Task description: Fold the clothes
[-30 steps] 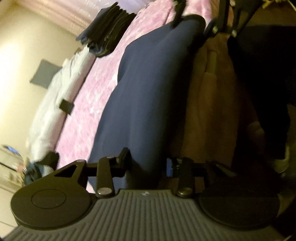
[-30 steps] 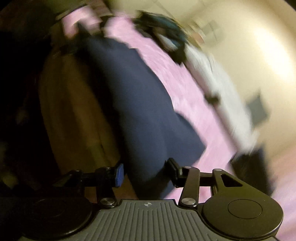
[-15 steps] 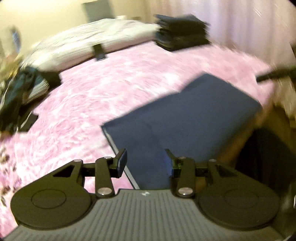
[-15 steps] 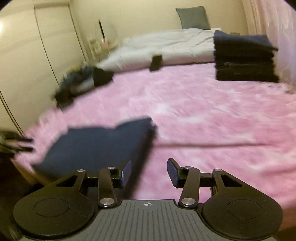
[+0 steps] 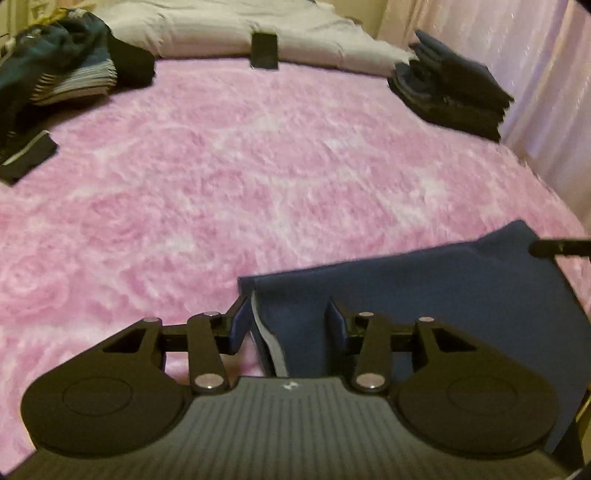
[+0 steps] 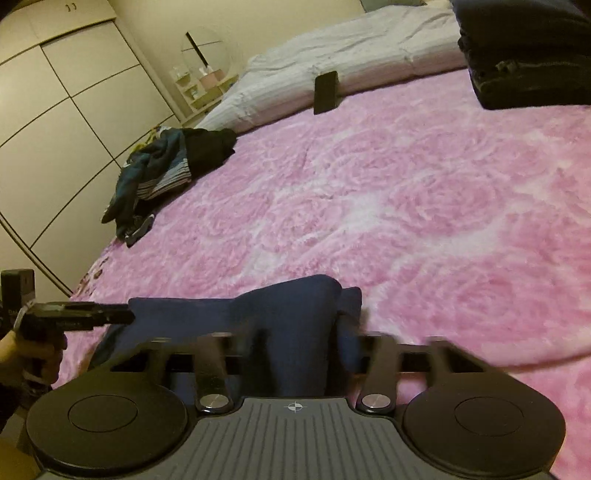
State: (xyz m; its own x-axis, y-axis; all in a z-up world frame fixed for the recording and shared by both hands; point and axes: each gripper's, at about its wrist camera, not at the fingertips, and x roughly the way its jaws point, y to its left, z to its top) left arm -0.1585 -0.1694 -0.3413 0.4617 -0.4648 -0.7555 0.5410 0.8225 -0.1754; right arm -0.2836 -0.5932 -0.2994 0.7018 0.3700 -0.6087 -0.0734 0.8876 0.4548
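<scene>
Navy garment (image 5: 424, 291) lies partly folded at the near edge of the bed (image 5: 258, 177), spread across the pink blanket where there is flat, bare room to crease it. Each of its near corners sits between a pair of jaws: the left gripper (image 5: 288, 325) straddles the left end, where a pale inner hem shows, and its jaws are closing with the cloth between them, though the left pad looks just clear of the fabric. The right gripper (image 6: 295, 350) is closing too, with a bunched ridge of the same cloth rising between its blurred jaws; whether the pads already press on it I cannot tell. Holding both ends at once probably keeps the fold square while the piece is laid or carried. The finished stack of dark folded clothes (image 5: 450, 85) waits at the far right by the curtain, well apart, likely the destination. An unsorted heap of clothes (image 5: 55, 62) sits at the far left, kept away from the working area so the two piles do not mix. A small dark object (image 5: 264, 50) leans against the white bedding (image 5: 221, 22) behind.
</scene>
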